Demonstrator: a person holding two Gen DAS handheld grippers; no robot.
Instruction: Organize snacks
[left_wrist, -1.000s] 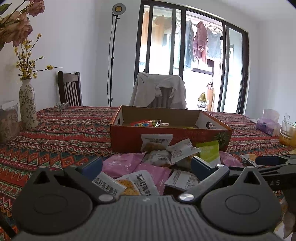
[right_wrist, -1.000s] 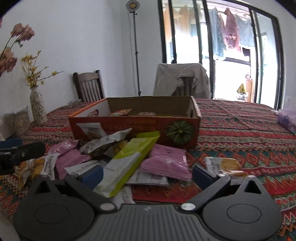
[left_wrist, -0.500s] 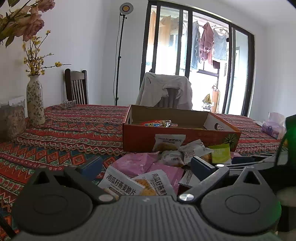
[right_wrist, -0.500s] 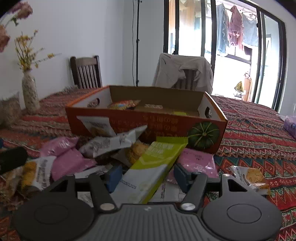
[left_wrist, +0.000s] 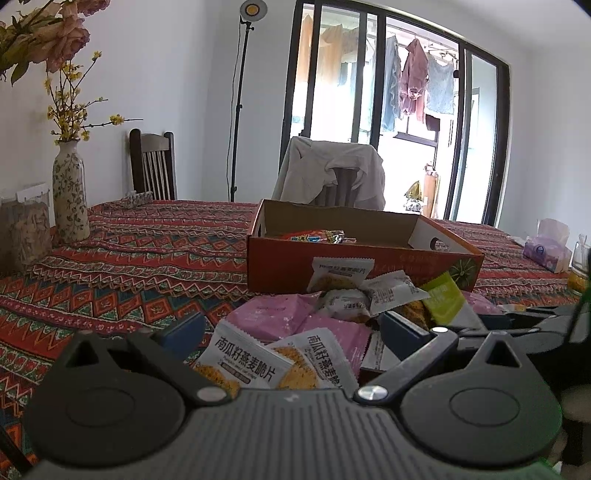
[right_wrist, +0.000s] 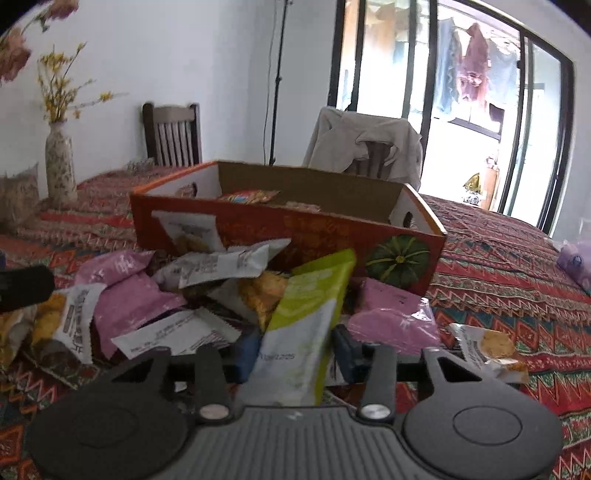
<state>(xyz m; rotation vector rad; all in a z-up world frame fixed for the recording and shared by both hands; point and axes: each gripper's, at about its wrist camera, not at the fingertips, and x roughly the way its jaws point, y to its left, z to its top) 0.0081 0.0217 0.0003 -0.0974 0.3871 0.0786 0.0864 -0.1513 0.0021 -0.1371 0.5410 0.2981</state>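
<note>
A pile of snack packets lies on the patterned tablecloth in front of an orange cardboard box (right_wrist: 314, 230) that holds a few snacks; the box also shows in the left wrist view (left_wrist: 280, 266). My right gripper (right_wrist: 295, 350) is shut on a green and white snack bar (right_wrist: 306, 325), which stands up between its jaws. My left gripper (left_wrist: 291, 328) is open, low over white oat crisp packets (left_wrist: 255, 363) and pink packets (left_wrist: 273, 314). The green bar also shows in the left wrist view (left_wrist: 443, 299).
A flowered vase (left_wrist: 70, 195) and a jar (left_wrist: 24, 232) stand at the left. A tissue pack (left_wrist: 546, 251) and a glass (left_wrist: 580, 266) are at the right. Chairs stand behind the table. A loose cracker packet (right_wrist: 487, 347) lies right of the pile.
My right gripper has closed on the green and white bar and lifted its end off the pile. My left gripper has shifted a little left and stayed open.
</note>
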